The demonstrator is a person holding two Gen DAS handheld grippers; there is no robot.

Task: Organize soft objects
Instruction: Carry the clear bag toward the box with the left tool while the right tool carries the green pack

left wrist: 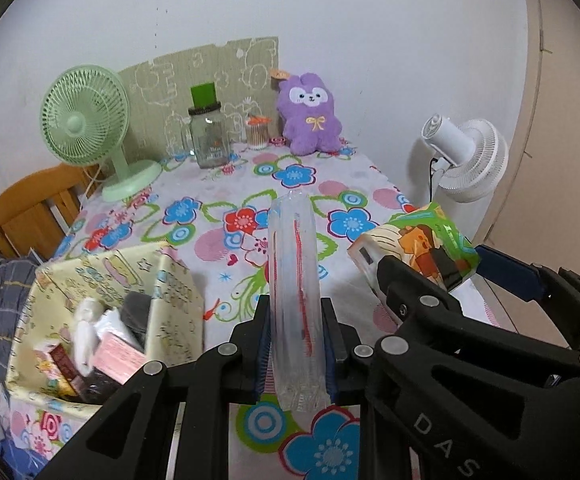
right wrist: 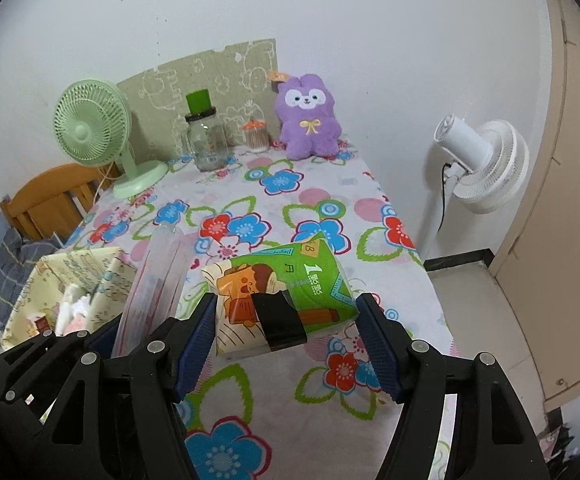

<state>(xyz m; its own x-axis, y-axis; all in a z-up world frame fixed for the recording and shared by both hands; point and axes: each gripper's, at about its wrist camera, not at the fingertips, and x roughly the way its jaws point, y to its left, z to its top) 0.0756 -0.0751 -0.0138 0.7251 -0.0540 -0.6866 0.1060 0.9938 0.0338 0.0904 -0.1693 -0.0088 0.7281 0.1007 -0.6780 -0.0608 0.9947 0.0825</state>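
Note:
My left gripper (left wrist: 294, 312) is shut on a clear, flat plastic packet (left wrist: 293, 280) with red marks, held edge-up above the flowered tablecloth (left wrist: 226, 184). The packet (right wrist: 158, 276) also shows at the left of the right wrist view. My right gripper (right wrist: 288, 304) is shut on a soft tissue pack (right wrist: 290, 280) printed green and orange, with a strip of black tape across it. Both are lifted off the table. That pack (left wrist: 421, 240) appears to the right of the left gripper. A yellow fabric box (left wrist: 178, 280) stands at the left, holding several small items. A purple plush rabbit (right wrist: 307, 118) sits against the far wall.
At the back of the table stand a green desk fan (left wrist: 86, 120), a glass jar (left wrist: 208, 136) and a small cotton-swab jar (left wrist: 257, 132). A white pedestal fan (right wrist: 485, 160) stands off the table's right edge. A wooden chair (left wrist: 30, 208) is at the left.

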